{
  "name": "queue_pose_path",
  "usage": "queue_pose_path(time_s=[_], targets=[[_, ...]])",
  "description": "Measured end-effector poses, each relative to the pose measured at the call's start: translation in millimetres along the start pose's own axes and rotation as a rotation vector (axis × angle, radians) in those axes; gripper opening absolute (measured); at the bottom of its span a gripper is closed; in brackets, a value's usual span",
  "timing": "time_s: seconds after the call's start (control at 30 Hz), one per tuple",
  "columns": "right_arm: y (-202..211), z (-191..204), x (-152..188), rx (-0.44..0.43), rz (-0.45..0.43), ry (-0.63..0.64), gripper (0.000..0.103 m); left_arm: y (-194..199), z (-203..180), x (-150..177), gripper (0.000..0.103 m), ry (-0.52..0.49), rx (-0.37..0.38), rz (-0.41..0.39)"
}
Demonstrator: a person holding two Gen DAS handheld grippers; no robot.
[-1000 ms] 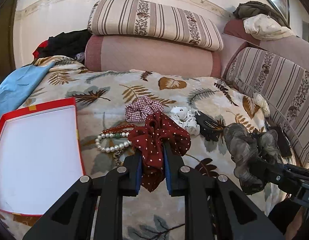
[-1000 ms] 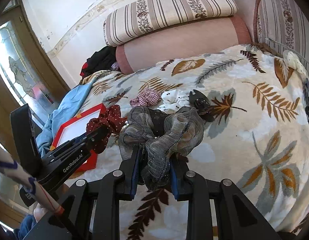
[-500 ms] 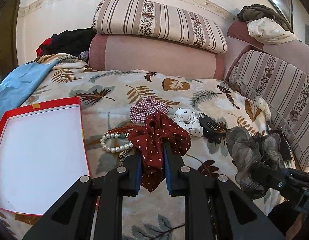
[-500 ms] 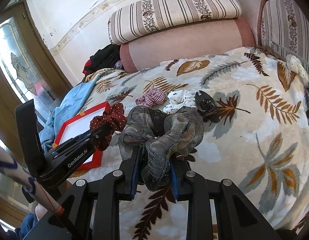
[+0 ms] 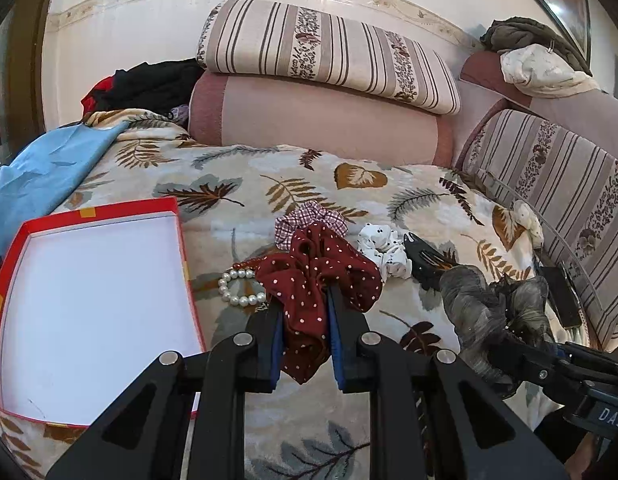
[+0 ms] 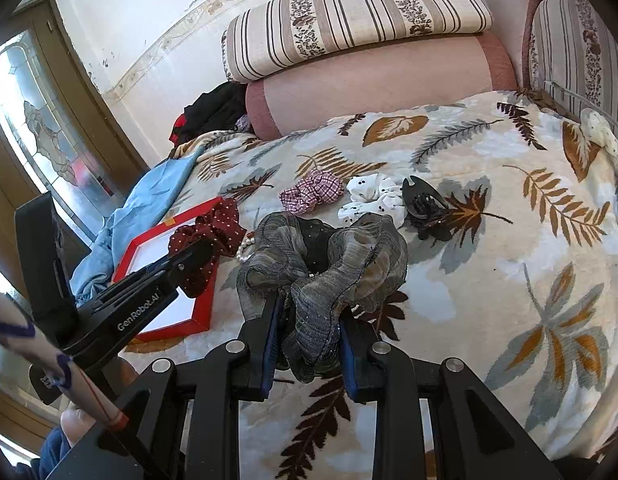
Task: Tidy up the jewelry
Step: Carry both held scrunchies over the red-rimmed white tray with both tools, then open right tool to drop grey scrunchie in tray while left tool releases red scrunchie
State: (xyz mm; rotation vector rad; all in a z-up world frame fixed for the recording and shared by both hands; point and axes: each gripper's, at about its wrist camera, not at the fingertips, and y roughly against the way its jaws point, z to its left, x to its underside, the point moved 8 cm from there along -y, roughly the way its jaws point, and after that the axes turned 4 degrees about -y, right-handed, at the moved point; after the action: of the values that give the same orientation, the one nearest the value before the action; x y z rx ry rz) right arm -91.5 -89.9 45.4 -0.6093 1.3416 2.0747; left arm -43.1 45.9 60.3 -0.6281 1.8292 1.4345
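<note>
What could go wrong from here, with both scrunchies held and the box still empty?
1. The left hand-held gripper pinches only a fold of the red dotted scrunchie; it could slip out short of the red box.
2. The pearl bracelet lies between scrunchie and box; hanging fabric might drag it.
3. The right hand-held gripper with the grey scrunchie sits close by; the two could collide.

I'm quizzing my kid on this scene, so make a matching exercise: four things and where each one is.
Things:
1. red dotted scrunchie
2. grey scrunchie
3. pearl bracelet
4. hair claw

Places:
A. beside the white scrunchie
B. in the right gripper
C. in the left gripper
D. on the blanket by the red box

Pairs: 1-C, 2-B, 3-D, 4-A
</note>
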Motion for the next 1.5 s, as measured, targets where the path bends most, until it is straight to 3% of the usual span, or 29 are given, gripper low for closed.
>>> queue_pose_path(time_s=[0.2, 0.43, 0.8, 1.17, 1.5], targets=[[-6, 12, -1, -0.012, 0.008, 0.019, 0.028, 12, 17, 0, 0.019, 0.02, -0.023, -0.011], [-20, 37, -2, -0.036, 0.031, 0.065, 0.028, 25, 63, -1, 0.019, 0.078, -0.087, -0.023], [-61, 90, -14, -0.103, 0.109, 0.126, 0.028, 48, 177, -19, 0.02, 0.251, -0.201, -0.027], [-117, 188, -44, -0.172, 0.161, 0.252, 0.029, 5, 262, -29, 0.02, 0.362, -0.256, 0.068], [-224, 230, -51, -0.151, 0.277, 0.253, 0.03, -29, 294, -10, 0.022, 0.419, -0.297, 0.157]])
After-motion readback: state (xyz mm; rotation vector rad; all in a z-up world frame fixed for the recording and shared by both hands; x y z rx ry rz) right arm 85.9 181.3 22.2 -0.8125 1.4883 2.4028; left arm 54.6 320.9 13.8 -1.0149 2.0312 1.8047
